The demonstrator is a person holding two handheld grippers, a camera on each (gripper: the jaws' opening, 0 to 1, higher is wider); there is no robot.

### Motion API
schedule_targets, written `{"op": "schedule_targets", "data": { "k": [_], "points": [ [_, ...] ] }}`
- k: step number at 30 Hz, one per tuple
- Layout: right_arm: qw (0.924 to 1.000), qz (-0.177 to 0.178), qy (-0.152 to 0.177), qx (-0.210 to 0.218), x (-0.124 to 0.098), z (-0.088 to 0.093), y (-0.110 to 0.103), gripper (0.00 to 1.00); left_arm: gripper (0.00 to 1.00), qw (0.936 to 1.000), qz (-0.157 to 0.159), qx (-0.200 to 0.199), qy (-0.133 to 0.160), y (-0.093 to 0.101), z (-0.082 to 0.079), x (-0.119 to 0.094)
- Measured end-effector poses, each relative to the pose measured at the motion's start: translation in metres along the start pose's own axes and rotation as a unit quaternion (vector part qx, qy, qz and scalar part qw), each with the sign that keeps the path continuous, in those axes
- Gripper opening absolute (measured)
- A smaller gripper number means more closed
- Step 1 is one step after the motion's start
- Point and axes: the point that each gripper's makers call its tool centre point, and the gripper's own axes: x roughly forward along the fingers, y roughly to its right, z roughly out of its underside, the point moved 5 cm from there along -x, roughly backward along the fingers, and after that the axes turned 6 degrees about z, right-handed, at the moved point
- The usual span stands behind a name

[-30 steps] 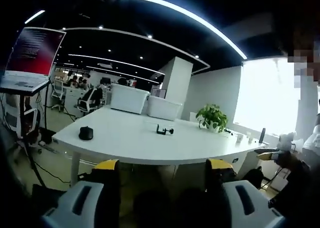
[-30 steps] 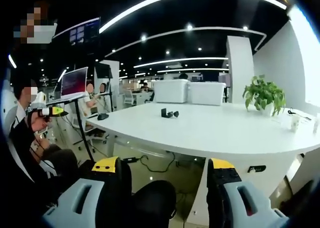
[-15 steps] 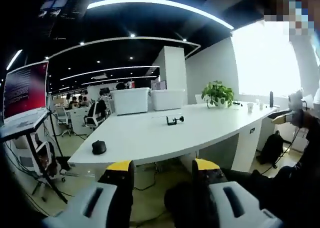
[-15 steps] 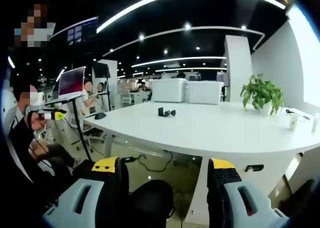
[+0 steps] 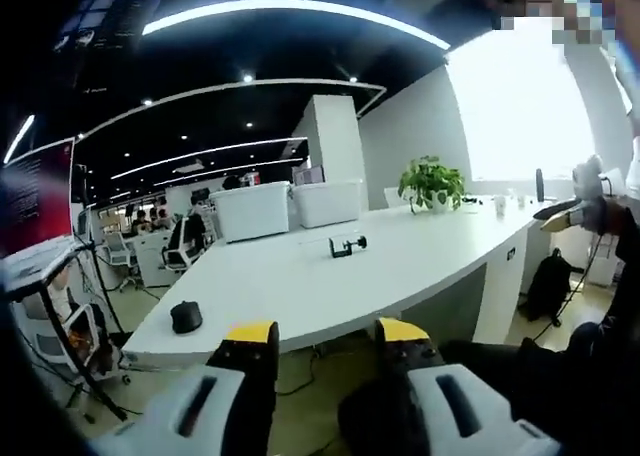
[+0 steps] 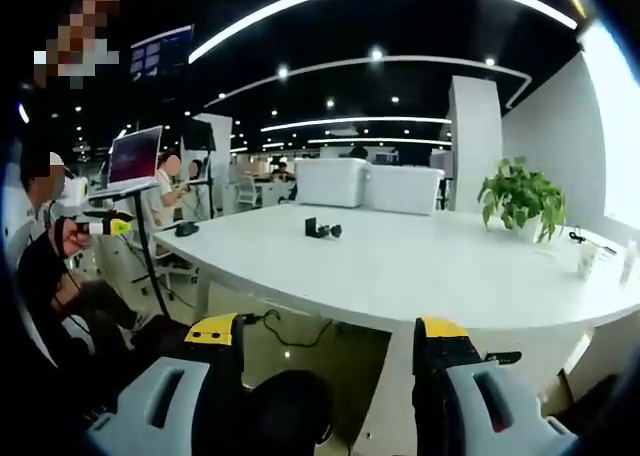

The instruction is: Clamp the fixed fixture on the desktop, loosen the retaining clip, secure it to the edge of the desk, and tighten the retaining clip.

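Note:
A small black clamp fixture (image 5: 346, 246) lies on the white desk (image 5: 300, 286), well back from its near edge; the right gripper view has the clamp fixture (image 6: 320, 229) on the desk (image 6: 420, 276) too. My left gripper (image 5: 326, 338) is open and empty, short of the desk's edge. Below the desk's front edge my right gripper (image 6: 328, 331) stands open with nothing between its jaws. The other gripper (image 6: 100, 227) appears at the far left of the right gripper view, held in a hand.
A black mouse (image 5: 186, 316) sits near the desk's left corner. A potted plant (image 5: 432, 184) and two white bins (image 5: 285, 206) stand at the back. Cups (image 6: 588, 261) are at the far right. A laptop on a stand (image 6: 128, 166) is left, office chairs beyond.
Both views have shifted with my hands. The left gripper view swung and came nearer the desk; the right gripper view moved slightly closer. Nothing on the desk has moved.

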Motion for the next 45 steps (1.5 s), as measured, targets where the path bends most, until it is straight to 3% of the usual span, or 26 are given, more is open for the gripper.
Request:
{"op": "schedule_targets", "data": {
  "k": [3, 6, 12, 15, 20, 24, 30, 34, 39, 43, 45],
  "points": [
    [1.0, 0.005, 0.001, -0.007, 0.01, -0.002, 0.002, 0.65, 0.48, 0.9999, 0.008, -0.005, 0.007, 0.001, 0.001, 0.014],
    [0.9999, 0.009, 0.001, -0.009, 0.02, -0.003, 0.004, 0.64, 0.55, 0.9998, 0.017, -0.011, -0.005, 0.005, 0.006, 0.028],
    [0.9998, 0.014, 0.009, -0.012, 0.04, -0.005, 0.006, 0.62, 0.64, 0.9977, 0.042, -0.052, -0.008, 0.014, 0.012, 0.049],
    [0.9997, 0.019, 0.01, -0.013, 0.049, -0.004, 0.007, 0.62, 0.72, 0.9979, 0.031, -0.056, -0.016, 0.012, 0.018, 0.057],
    [0.9995, 0.027, 0.012, -0.006, 0.065, -0.001, 0.008, 0.61, 0.74, 0.9958, 0.035, -0.082, -0.017, 0.01, 0.026, 0.069],
    [0.9995, 0.028, 0.012, -0.001, 0.073, 0.001, 0.01, 0.61, 0.85, 0.9938, 0.036, -0.103, -0.017, 0.009, 0.033, 0.077],
    [0.9994, 0.033, 0.008, -0.01, 0.09, 0.003, 0.01, 0.62, 0.87, 0.9929, 0.041, -0.11, -0.019, 0.009, 0.038, 0.093],
    [0.9995, 0.029, 0.015, -0.006, 0.103, 0.001, 0.008, 0.62, 0.87, 0.9887, 0.045, -0.14, -0.025, 0.012, 0.041, 0.106],
    [0.9994, 0.024, 0.022, 0.006, 0.122, 0.0, 0.008, 0.62, 0.87, 0.9898, 0.048, -0.13, -0.032, 0.014, 0.047, 0.119],
    [0.9996, 0.014, 0.022, 0.007, 0.138, 0.0, 0.003, 0.62, 0.87, 0.9884, 0.047, -0.143, -0.018, 0.012, 0.045, 0.131],
    [0.9997, 0.01, 0.022, 0.0, 0.144, -0.001, 0.001, 0.61, 0.85, 0.9903, 0.047, -0.129, -0.022, 0.012, 0.045, 0.136]
  ]
}}
